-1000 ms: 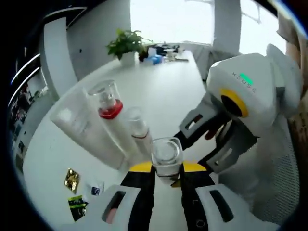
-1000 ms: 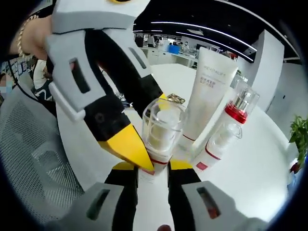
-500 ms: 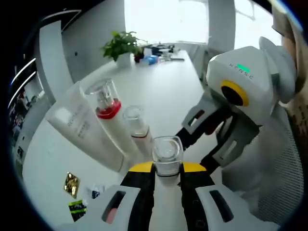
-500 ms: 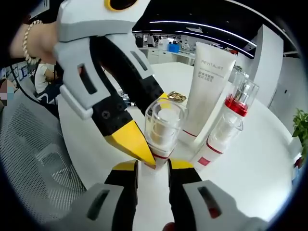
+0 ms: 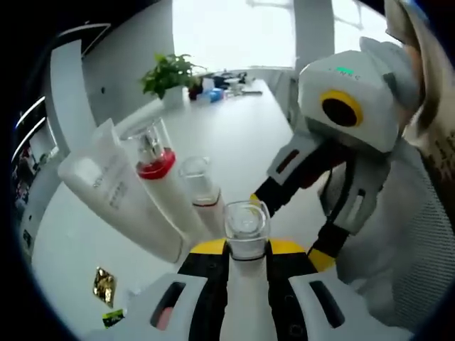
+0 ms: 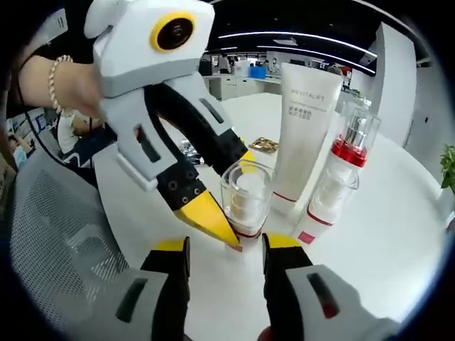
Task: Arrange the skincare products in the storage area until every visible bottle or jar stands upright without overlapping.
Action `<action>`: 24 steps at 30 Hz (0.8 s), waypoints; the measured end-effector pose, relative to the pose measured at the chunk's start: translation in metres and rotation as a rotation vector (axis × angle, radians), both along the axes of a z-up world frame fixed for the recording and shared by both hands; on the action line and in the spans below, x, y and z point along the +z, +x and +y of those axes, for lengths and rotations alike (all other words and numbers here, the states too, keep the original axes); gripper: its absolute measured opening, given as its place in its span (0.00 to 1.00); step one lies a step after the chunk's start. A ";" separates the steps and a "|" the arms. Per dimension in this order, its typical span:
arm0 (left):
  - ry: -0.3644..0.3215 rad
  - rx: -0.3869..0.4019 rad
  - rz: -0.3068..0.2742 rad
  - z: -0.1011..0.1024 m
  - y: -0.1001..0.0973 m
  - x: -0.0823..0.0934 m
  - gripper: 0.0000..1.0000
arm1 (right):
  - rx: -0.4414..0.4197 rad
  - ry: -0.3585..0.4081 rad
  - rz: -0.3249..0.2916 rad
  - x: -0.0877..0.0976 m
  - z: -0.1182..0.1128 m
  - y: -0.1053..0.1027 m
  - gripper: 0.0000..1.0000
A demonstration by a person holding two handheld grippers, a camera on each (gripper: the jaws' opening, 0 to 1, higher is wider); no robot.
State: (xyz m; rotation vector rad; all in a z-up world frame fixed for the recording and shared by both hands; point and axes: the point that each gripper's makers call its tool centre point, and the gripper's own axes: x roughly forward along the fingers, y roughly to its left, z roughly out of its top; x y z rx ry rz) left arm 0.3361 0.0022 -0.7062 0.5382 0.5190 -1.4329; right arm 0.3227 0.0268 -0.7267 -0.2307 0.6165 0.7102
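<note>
Left gripper view looks along the left gripper (image 5: 247, 250), and its 2 yellow tips hold a small clear jar (image 5: 246, 229) tight between them. The jar stands up on the white table (image 5: 242, 135). Just behind it stand 3 more things in a tight group: 1 short bottle with a clear cap (image 5: 199, 186), 1 tall pump bottle with a red band (image 5: 155, 165), and 1 big white tube (image 5: 117, 202) that stands on its cap. All 4 stand up, and none lies on another. The right gripper (image 5: 284, 226) comes in from the right side. Its 2 jaws are spread wide; 1 tip is right by the jar and the other is well apart from it. 1 gold packet (image 5: 104, 285) lies flat on the table near the tube. 1 green plant (image 5: 168, 73) sits far back on the table.

Right gripper view shows the right gripper (image 6: 226, 245) with its 2 tips wide apart, holding nothing. The jar (image 6: 245, 199) stands just past them, gripped by the left gripper (image 6: 227, 206). A hand (image 6: 78, 89) with a bead bracelet holds that gripper. The tube (image 6: 304, 121), the pump bottle (image 6: 346, 160) and the short bottle (image 6: 323, 206) stand to the right of the jar.
</note>
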 end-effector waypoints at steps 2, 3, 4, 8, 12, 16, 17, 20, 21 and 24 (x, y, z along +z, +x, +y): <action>-0.008 -0.006 0.006 -0.001 0.001 0.000 0.16 | -0.005 0.010 0.008 0.001 -0.001 -0.002 0.46; -0.014 -0.008 0.009 -0.002 0.002 0.000 0.16 | -0.006 0.012 0.009 0.001 -0.001 -0.002 0.47; -0.022 -0.013 0.014 -0.003 0.003 0.000 0.16 | -0.009 0.020 0.014 0.003 -0.002 -0.004 0.48; -0.033 -0.033 0.020 -0.005 0.005 0.000 0.16 | -0.025 0.034 0.022 0.007 -0.008 -0.007 0.52; -0.048 -0.041 0.032 -0.006 0.009 0.000 0.16 | -0.056 0.058 0.026 0.016 -0.019 -0.011 0.56; -0.062 -0.040 0.043 -0.007 0.011 0.000 0.16 | -0.086 0.071 0.025 0.021 -0.030 -0.010 0.61; -0.066 -0.039 0.047 -0.008 0.012 0.000 0.16 | -0.104 0.075 0.021 0.023 -0.036 -0.009 0.61; -0.068 -0.042 0.041 -0.010 0.014 0.001 0.16 | -0.126 0.074 0.021 0.024 -0.044 -0.008 0.63; -0.068 -0.043 0.037 -0.011 0.016 0.001 0.16 | -0.139 0.070 0.018 0.025 -0.049 -0.007 0.63; -0.068 -0.045 0.030 -0.011 0.020 0.001 0.17 | -0.169 0.067 0.011 0.027 -0.059 -0.005 0.63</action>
